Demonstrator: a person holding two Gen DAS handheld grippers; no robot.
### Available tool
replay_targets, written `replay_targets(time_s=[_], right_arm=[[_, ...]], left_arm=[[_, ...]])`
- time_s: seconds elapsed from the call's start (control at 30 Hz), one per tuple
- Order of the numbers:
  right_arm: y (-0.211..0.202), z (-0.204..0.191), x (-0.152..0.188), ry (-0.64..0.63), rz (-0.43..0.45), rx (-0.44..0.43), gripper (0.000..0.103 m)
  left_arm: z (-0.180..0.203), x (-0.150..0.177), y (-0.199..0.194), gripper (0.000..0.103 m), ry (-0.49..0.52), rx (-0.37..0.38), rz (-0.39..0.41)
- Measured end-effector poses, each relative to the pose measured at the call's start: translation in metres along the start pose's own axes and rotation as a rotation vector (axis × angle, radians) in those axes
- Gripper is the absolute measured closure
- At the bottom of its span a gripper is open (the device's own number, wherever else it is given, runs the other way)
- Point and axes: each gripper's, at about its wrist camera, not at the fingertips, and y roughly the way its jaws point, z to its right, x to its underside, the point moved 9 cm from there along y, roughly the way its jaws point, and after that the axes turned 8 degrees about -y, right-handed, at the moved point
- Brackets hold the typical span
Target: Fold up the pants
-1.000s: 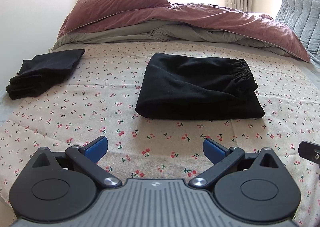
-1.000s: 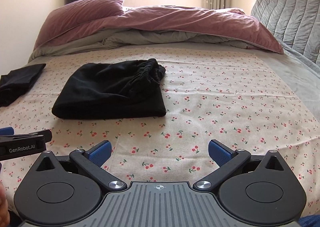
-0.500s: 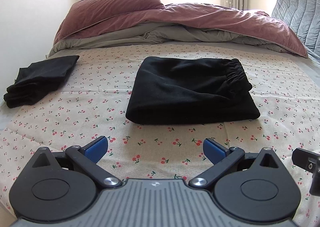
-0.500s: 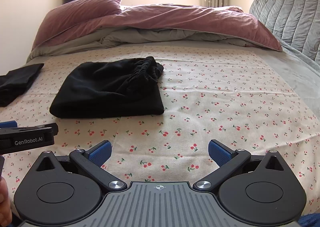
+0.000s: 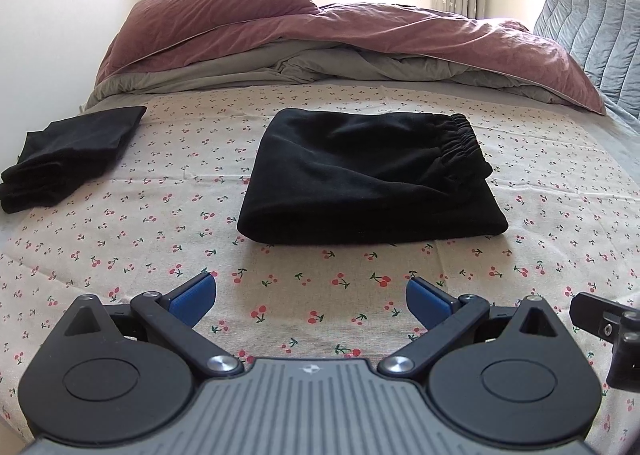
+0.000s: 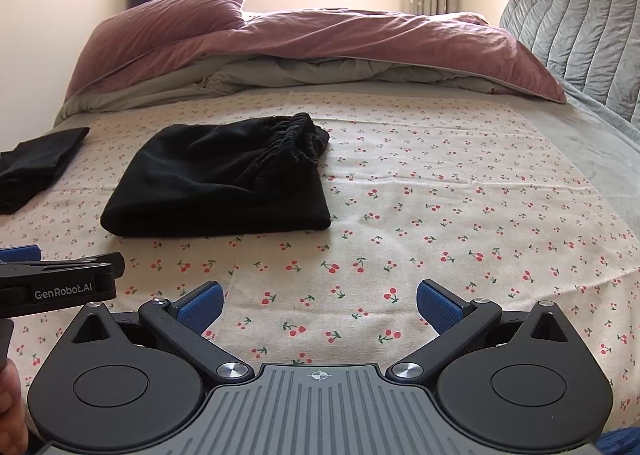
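Black pants [image 5: 368, 179] lie folded into a thick rectangle on the cherry-print sheet [image 5: 160, 223], elastic waistband at the right end. They also show in the right wrist view [image 6: 224, 179], left of centre. My left gripper [image 5: 310, 297] is open and empty, hovering over the sheet in front of the pants. My right gripper [image 6: 318, 305] is open and empty, in front and to the right of the pants. Neither touches them.
A second folded black garment [image 5: 68, 155] lies at the sheet's left edge. A heaped mauve duvet and pillow [image 5: 320, 35] fill the back of the bed. A grey quilted headboard [image 6: 576, 23] stands at the right. The other gripper's body [image 6: 56, 285] shows at the left.
Both grippers have drawn back from the pants and risen a little, so the pants look smaller and farther. Both stay open. The pants have not moved.
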Motion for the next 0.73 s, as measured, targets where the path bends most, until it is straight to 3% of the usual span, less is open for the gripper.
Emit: replay_targets(time_s=[0.73], right_arm=[[0.0010, 0.0022, 0.0008, 0.001, -0.001, -0.008, 0.000]], left_arm=[[0.0044, 0.0009, -0.0021, 0.000, 0.003, 0.009, 0.001]])
